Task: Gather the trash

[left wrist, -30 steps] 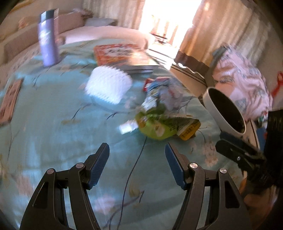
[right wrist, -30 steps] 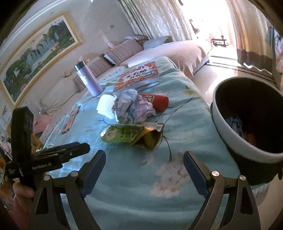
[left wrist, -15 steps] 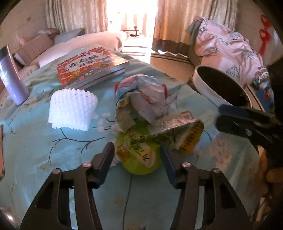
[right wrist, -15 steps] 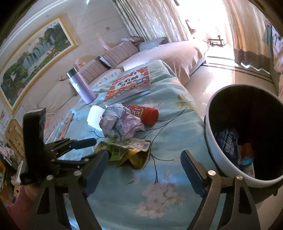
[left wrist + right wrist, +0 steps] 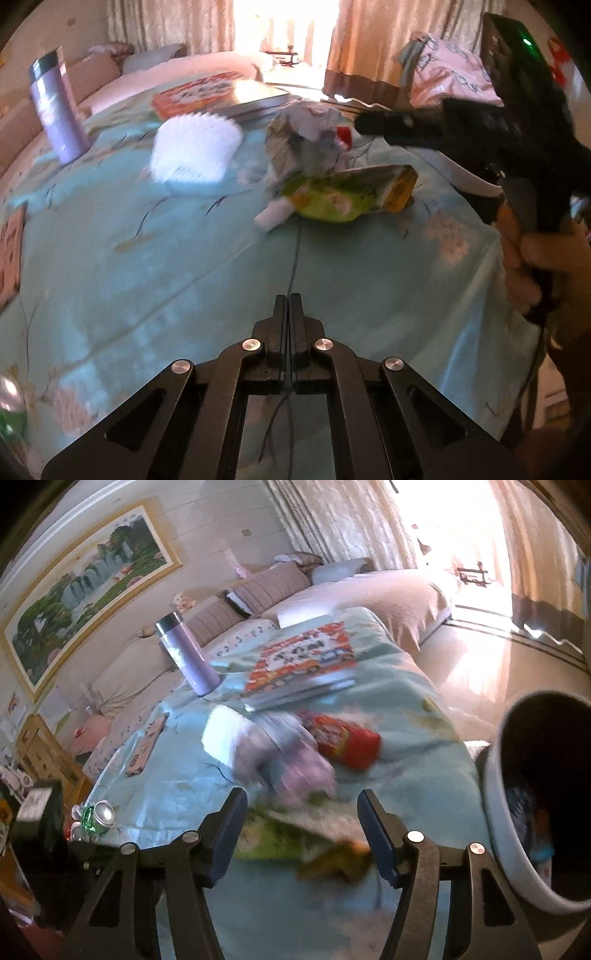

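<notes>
One green wrapper [image 5: 343, 199], one paper wad [image 5: 306, 136]; left gripper [image 5: 287, 306] closed empty, right gripper [image 5: 301, 834] spread.

The pale turquoise bedspread [image 5: 155, 266] carries a print of thin dark branches and faded pink-white blossoms. On it lies a lime-green crinkled foil pouch [image 5: 343, 199] with a mustard-yellow end and a white spout, next to a crumpled ball of white and grey-lilac paper [image 5: 306, 136]. The red snack tube [image 5: 347, 742] bears white and yellow lettering. The white ribbed foam sleeve [image 5: 195, 147] is plain. The lilac cylindrical flask [image 5: 186, 657] has a silver-grey cap. The flat picture book [image 5: 303, 661] shows an orange-red cover with a white panel. The round bin [image 5: 506, 812] is white outside, black inside.
</notes>
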